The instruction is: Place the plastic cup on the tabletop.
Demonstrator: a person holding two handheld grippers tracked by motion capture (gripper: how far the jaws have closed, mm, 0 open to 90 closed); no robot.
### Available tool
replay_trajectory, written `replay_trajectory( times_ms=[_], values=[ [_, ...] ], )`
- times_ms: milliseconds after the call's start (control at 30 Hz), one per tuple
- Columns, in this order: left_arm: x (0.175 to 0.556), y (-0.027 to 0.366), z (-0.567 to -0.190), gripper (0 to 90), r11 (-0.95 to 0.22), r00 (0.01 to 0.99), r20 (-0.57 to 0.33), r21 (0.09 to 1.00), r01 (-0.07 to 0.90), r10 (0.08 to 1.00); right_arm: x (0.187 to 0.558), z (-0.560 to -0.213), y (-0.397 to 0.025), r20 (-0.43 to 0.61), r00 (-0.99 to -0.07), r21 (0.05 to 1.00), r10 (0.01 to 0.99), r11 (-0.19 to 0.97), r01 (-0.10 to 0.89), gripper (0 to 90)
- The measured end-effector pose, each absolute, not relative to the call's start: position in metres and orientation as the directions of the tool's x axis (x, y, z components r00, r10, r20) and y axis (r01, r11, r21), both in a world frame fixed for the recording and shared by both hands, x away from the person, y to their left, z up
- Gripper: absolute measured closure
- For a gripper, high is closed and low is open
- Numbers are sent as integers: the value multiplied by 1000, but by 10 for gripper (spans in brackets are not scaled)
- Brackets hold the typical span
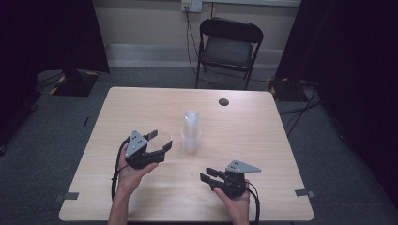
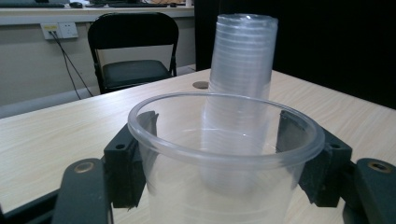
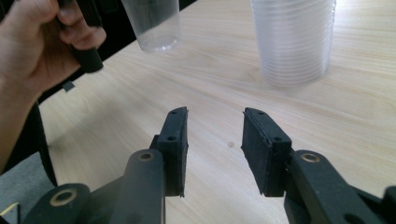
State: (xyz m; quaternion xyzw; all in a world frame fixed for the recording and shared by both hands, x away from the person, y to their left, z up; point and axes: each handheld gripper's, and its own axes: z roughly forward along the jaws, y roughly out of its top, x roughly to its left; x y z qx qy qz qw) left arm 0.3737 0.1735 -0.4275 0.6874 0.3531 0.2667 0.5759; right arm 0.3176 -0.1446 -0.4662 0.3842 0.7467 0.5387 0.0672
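- The right tool [image 1: 205, 175] rests low near the worktop [image 1: 253, 140] edge, jaws apart and empty, probably waiting its turn.
- The left tool [image 1: 159, 140] is clamped on a single clear cup [image 2: 224, 154], held upright just left of the stack.
- The cup stack [image 1: 191, 131] stands mid-worktop, rims down, likely the source.
- A chair [image 1: 230, 47] stands beyond.

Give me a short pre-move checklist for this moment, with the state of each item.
1. Left gripper shut on the single cup: ok.
2. Cup upright, mouth up: ok.
3. Cup off the table: cannot tell.
4. Right gripper open with nothing between its jaws: ok.
5. Stack of cups standing upright, apart from both grippers: ok.
6. Small dark disc at the far edge, away from the work: ok.
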Motion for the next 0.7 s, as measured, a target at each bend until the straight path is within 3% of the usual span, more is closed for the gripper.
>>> replay_trajectory(
  times_ms=[467,700],
  values=[
    [410,177,-423,296,-29,563,-118,969,245,818,319,-469,-148,298,-666,855,684,119,505,452],
    [429,179,-431,300,9,549,-152,967,255,822,318,-470,-154,295,-660,865,691,101,492,444]
  ],
)
